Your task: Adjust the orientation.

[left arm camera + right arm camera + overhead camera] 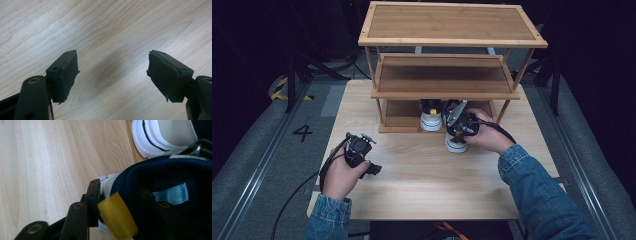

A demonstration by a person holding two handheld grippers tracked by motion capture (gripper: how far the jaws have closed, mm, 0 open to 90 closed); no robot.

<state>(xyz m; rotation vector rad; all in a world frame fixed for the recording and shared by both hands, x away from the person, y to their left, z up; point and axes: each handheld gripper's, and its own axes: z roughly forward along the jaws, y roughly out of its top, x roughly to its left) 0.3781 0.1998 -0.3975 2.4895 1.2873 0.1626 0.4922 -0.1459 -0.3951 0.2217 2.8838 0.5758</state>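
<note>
A white and navy shoe (455,143) stands on the table just in front of the wooden rack (444,93). My right gripper (457,131) reaches down onto its heel. In the right gripper view the right gripper (119,187) straddles the navy heel collar (130,177), one jaw outside against the white heel, the other inside the shoe, beside a yellow pull tab (117,217). A second matching shoe (431,118) (162,137) sits on the rack's lowest shelf. My left gripper (362,152) (112,67) hovers over bare table at the left, open with nothing between its fingers.
The rack has three shelves; the top shelf (452,22) and the middle shelf (442,75) hold nothing. The light wood table (412,185) has free room in front and to the left. Dark floor and rails surround it.
</note>
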